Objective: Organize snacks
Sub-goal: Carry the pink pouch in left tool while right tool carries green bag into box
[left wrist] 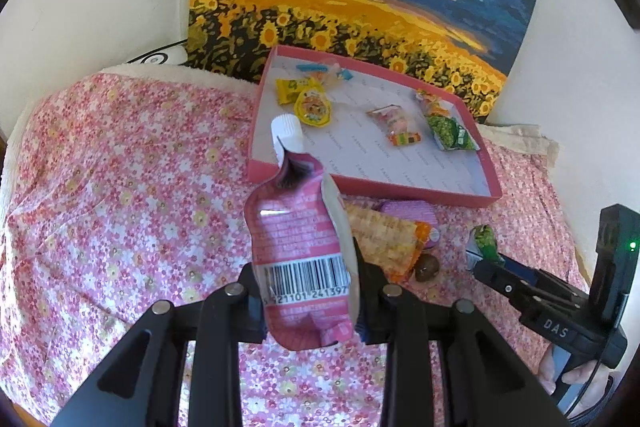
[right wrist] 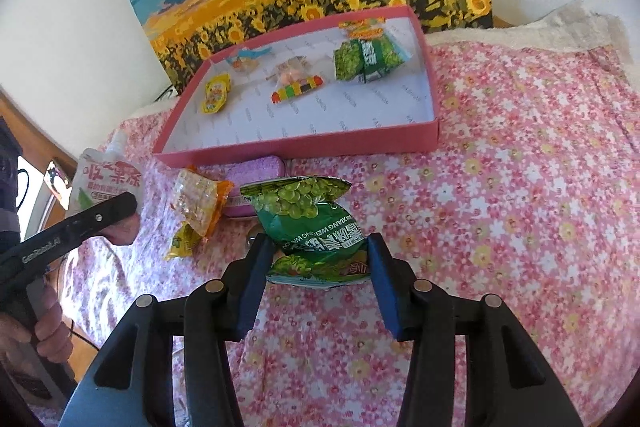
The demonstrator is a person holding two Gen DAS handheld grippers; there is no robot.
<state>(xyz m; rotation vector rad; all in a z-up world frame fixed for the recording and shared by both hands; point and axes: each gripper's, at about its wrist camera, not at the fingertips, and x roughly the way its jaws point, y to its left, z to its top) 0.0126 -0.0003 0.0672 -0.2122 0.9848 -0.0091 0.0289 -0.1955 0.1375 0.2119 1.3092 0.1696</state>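
- Snacks lie in two places: several small packets already sit inside the pink box [right wrist: 424, 131] at the far side of the flowered cloth [right wrist: 520, 187], and a few more lie on the cloth just in front of its near wall.
- Held by the left gripper [left wrist: 310, 287] is a pink drink pouch [left wrist: 296, 223] with a white cap, clamped near its bottom edge; it stands up between the narrowly set jaws, clear of the cloth.
- Between the jaws of the right gripper [right wrist: 318, 263] is a green pea packet [right wrist: 308, 215], gripped across its lower end, both pads pressing its sides.
- Left on the cloth are an orange wafer packet [right wrist: 198, 203], a purple packet [right wrist: 258, 169] touching the box wall, and a small dark round sweet [left wrist: 427, 267].
- Handling, as I judge it: the pouch is soft and floppy, top-heavy at the cap, so a hold low on the sealed edge may let it swing.
- Crinkly and air-filled, the pea packet looks light but slippery; squeezing hard could crush what is inside.
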